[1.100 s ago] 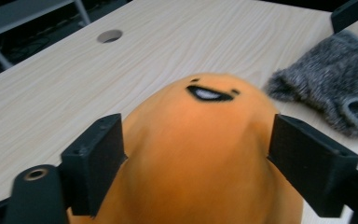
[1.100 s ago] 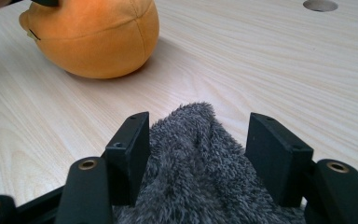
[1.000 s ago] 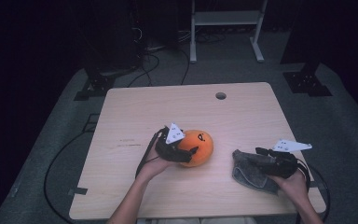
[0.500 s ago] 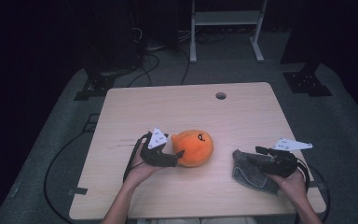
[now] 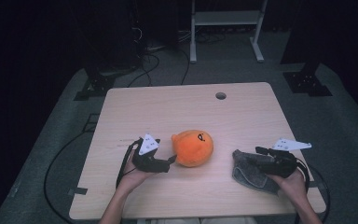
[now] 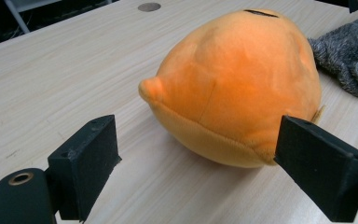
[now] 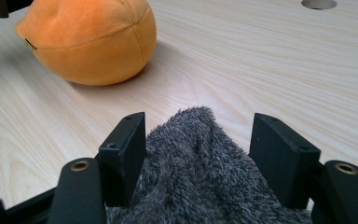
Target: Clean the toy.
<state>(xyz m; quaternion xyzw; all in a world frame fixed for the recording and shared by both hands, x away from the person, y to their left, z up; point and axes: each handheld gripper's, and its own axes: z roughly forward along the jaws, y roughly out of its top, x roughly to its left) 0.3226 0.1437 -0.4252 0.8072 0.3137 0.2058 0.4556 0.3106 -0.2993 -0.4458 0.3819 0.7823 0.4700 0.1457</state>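
Observation:
An orange plush ball with a small stitched face lies at the middle front of the wooden table. My left gripper sits just left of it, open. In the left gripper view its jaws stand wide either side of the plush without touching it. A grey fuzzy cloth lies at the front right. My right gripper is over it, open, and a raised fold of the cloth sits between the two jaws. The plush lies farther off in the right gripper view.
A round cable hole is near the table's back edge. A white rack and black stands are on the dark floor beyond. The left gripper's cable loops off the table's left side.
My left gripper has drawn back to the left from the plush, which now lies clear of its jaws. The right gripper and the cloth have stayed put.

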